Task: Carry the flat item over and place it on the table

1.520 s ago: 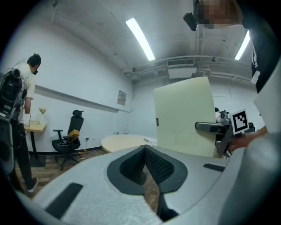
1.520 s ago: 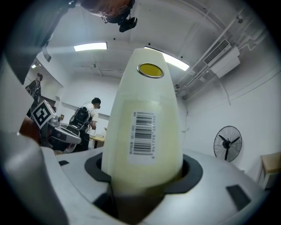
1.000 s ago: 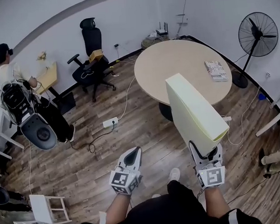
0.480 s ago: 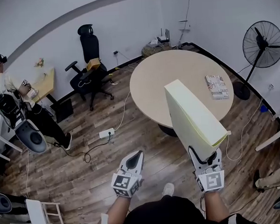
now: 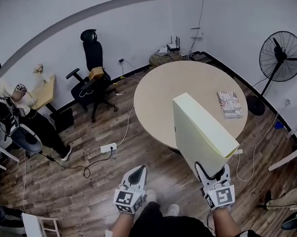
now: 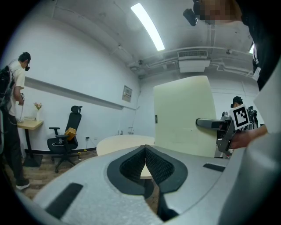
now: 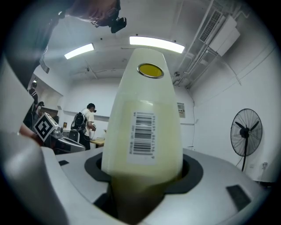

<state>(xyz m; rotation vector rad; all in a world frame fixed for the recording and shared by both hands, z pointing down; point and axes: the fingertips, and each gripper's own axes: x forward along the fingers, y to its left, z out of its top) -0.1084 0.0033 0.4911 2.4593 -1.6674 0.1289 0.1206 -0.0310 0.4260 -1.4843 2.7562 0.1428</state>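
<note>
A pale yellow flat box (image 5: 202,132) stands on edge in my right gripper (image 5: 212,172), which is shut on its lower end. In the right gripper view the flat box (image 7: 147,127) fills the middle, with a barcode label and a yellow round sticker on its narrow edge. The box's upper end reaches over the near rim of the round beige table (image 5: 172,91). My left gripper (image 5: 135,177) is shut and empty, held low over the wooden floor to the left; in the left gripper view the pads (image 6: 154,166) meet, with the flat box (image 6: 184,116) beyond them at right.
A patterned book (image 5: 230,103) lies on the table's right side. A standing fan (image 5: 280,52) is at far right. A black office chair (image 5: 93,69) and a person at a small desk (image 5: 7,106) are at left. A power strip (image 5: 108,148) and cables lie on the floor.
The view has moved toward the round table, which sits closer below the box. Both grippers keep their hold and spacing; the box stays upright in the right gripper.
</note>
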